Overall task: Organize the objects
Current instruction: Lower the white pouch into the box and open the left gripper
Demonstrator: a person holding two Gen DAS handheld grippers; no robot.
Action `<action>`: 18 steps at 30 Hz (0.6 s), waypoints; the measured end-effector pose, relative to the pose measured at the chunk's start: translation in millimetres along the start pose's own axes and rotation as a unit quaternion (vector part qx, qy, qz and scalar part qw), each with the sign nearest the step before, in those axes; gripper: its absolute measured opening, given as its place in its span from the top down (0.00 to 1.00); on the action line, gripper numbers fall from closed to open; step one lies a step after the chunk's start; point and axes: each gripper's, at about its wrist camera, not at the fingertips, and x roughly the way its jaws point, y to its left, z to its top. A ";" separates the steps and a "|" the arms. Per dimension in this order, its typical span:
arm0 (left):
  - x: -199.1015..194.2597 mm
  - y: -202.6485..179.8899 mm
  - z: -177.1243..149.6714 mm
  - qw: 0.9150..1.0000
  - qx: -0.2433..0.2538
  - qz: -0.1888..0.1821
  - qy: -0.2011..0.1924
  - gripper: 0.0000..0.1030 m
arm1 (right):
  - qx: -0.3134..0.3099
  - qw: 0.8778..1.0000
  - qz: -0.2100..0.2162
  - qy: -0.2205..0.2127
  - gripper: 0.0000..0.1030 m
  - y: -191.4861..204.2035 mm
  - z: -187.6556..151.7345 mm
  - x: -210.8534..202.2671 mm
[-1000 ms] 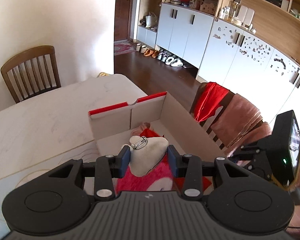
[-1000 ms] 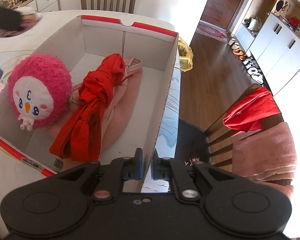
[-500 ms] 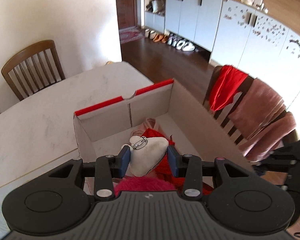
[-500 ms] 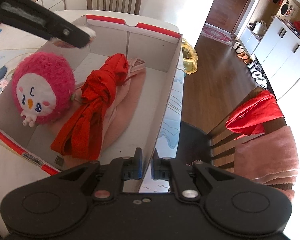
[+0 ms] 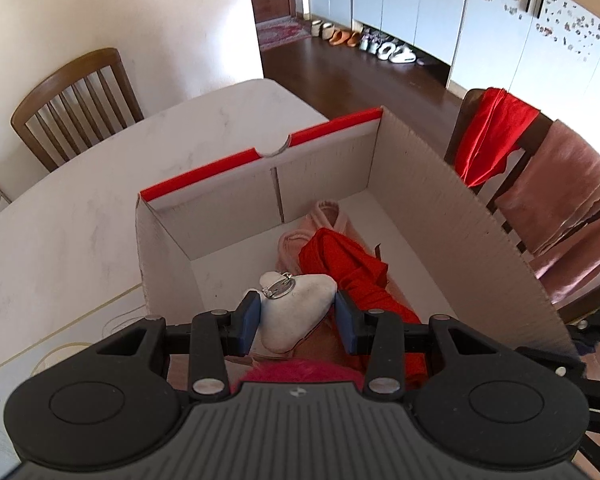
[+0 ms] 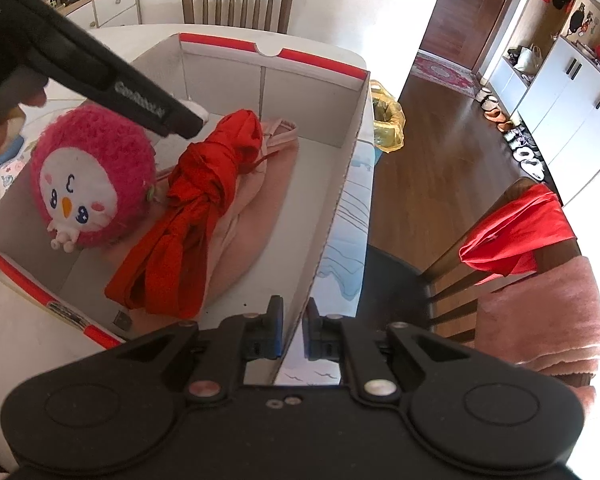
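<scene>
White heart-shaped brooch [image 5: 296, 312] between left gripper [image 5: 298, 322] fingers [image 5: 249, 320], above open cardboard box [image 5: 440, 200].

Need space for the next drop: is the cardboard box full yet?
Not full. Cardboard box holds only a pink plush and red cloth on pink cloth; bare floor shows.

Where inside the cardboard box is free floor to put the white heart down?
Free floor lies in the cardboard box between the red cloth and its right wall, and by the far wall. It is crowded around the pink plush toy.
</scene>
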 end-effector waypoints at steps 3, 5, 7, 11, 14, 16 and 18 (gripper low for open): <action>4.2 -1.7 0.2 1.000 0.000 0.002 0.006 0.62 | -0.001 1.000 0.002 -0.001 0.92 0.0 -0.8 -0.2; 6.3 -2.2 0.8 1.000 -0.003 0.001 0.008 0.62 | 0.000 1.000 0.005 -0.002 0.91 -0.9 -1.0 -0.3; 7.9 -3.3 1.4 1.000 -0.002 0.000 0.010 0.62 | 0.003 1.000 0.008 -0.002 0.91 -1.9 -0.9 -0.4; 9.4 -5.6 2.2 1.000 -0.001 0.005 0.012 0.62 | -0.001 1.000 0.011 -0.003 0.91 -2.1 -1.0 -1.2; 8.0 -6.7 1.9 1.000 0.000 0.007 0.010 0.60 | -0.003 1.000 0.014 -0.004 0.91 -2.9 -1.5 -1.7; 6.1 -6.9 1.6 1.000 -0.001 0.009 0.006 0.51 | -0.005 1.000 0.015 -0.005 0.90 -2.8 -1.8 -1.8; 1.5 -6.2 0.5 1.000 -0.004 0.008 -0.001 0.44 | -0.006 1.000 0.017 -0.006 0.90 -3.3 -2.0 -1.5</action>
